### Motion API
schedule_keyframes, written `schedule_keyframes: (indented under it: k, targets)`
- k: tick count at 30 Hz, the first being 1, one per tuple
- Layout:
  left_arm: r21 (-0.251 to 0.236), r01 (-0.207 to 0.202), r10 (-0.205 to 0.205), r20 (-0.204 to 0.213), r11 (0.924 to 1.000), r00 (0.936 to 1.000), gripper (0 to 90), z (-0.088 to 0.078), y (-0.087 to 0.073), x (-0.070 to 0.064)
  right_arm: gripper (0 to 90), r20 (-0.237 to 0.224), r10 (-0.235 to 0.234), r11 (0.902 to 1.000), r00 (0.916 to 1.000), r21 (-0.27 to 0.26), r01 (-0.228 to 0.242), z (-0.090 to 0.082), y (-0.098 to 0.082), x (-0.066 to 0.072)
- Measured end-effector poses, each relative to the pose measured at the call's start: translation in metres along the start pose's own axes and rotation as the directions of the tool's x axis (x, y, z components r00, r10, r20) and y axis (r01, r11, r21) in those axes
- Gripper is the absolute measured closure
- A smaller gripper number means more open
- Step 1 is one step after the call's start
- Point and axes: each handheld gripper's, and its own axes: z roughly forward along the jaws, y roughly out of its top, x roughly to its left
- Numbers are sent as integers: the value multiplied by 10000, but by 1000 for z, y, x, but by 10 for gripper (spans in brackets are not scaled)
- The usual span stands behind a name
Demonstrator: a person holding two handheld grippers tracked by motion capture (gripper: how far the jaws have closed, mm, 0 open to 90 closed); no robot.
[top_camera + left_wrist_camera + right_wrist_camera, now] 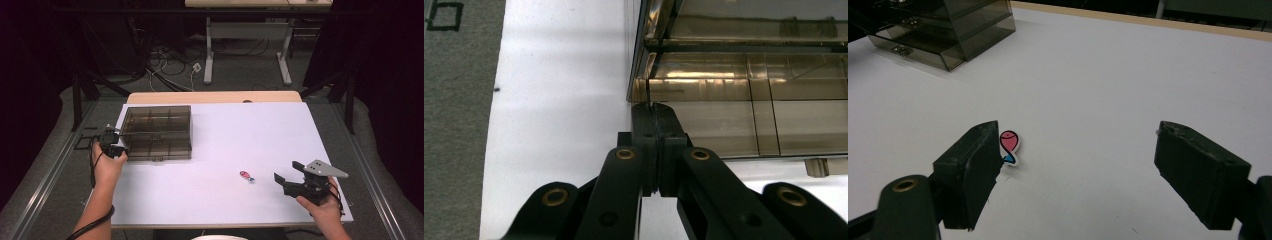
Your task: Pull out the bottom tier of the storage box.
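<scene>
A smoky transparent compartment box [156,131] stands closed at the left rear of the white table top [240,125]. My left gripper [116,149] sits at its near left corner. In the left gripper view the jaws are pressed together, and the left gripper [655,112] touches the corner of the box [744,100] with its tips. A small pink and blue fish-shaped piece [246,176] lies flat on the table at the front right. My right gripper [287,171] stands open just right of it. In the right gripper view the piece [1009,145] lies beside the left fingertip [975,160] of the right gripper [1075,145], with nothing between the jaws.
The box [948,30] has latches on its front side. Bare table top stretches between the box and the pink piece. Beyond the table's far wooden edge [215,97] are floor cables and the legs of another desk [209,60].
</scene>
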Motion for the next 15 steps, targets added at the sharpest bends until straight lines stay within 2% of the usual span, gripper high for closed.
schedule_keyframes:
  k: [15]
  targets:
    - [-15,-11,11,51,10000,10000,900,-4,-6,0,183,-9,-7,10000,10000,-11,7,0,0,0]
